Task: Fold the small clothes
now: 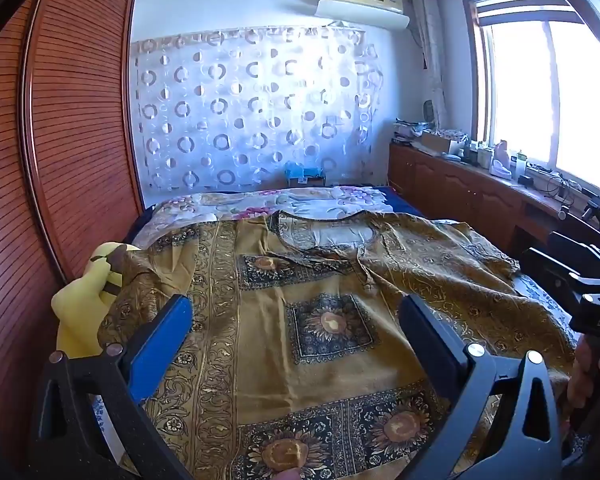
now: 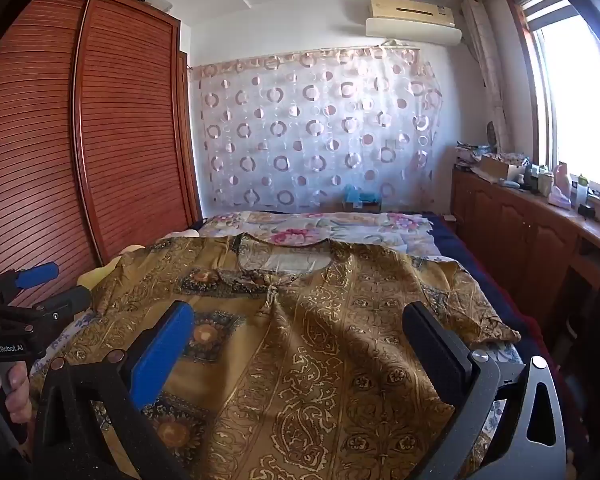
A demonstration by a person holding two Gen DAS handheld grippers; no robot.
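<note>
Lying spread across the bed (image 2: 472, 240), a mustard-gold shirt (image 2: 300, 320) with dark sunflower squares and scrolling borders faces up, its round neckline toward the far end and its hem toward the near edge. Going from the left, a wooden slatted wardrobe (image 2: 100, 128) runs along the bed's left side, and a yellow soft toy (image 1: 80, 304) sits at the left edge, partly under the shirt's left sleeve. Next, the left tongs (image 1: 296, 320) hover over the left half of the shirt with their blue and black pads wide apart and nothing between them, the cloth lying flat below; in the right wrist view the same left tongs (image 2: 40, 284) show at the left border, held by a hand (image 2: 12, 392) on the grip. Further right, the right tongs (image 2: 300, 328) hang over the middle and right half of the shirt, jaws also standing wide apart and empty. Beyond the neckline a flowered bedspread (image 2: 320, 228) covers the far end of the bed, with a circle-patterned curtain (image 2: 320, 132) on the back wall and an air conditioner (image 2: 412, 20) above it. Along the right side stands a low wooden cabinet (image 2: 520, 232) crowded with bottles and boxes, under a bright window (image 2: 580, 100).
</note>
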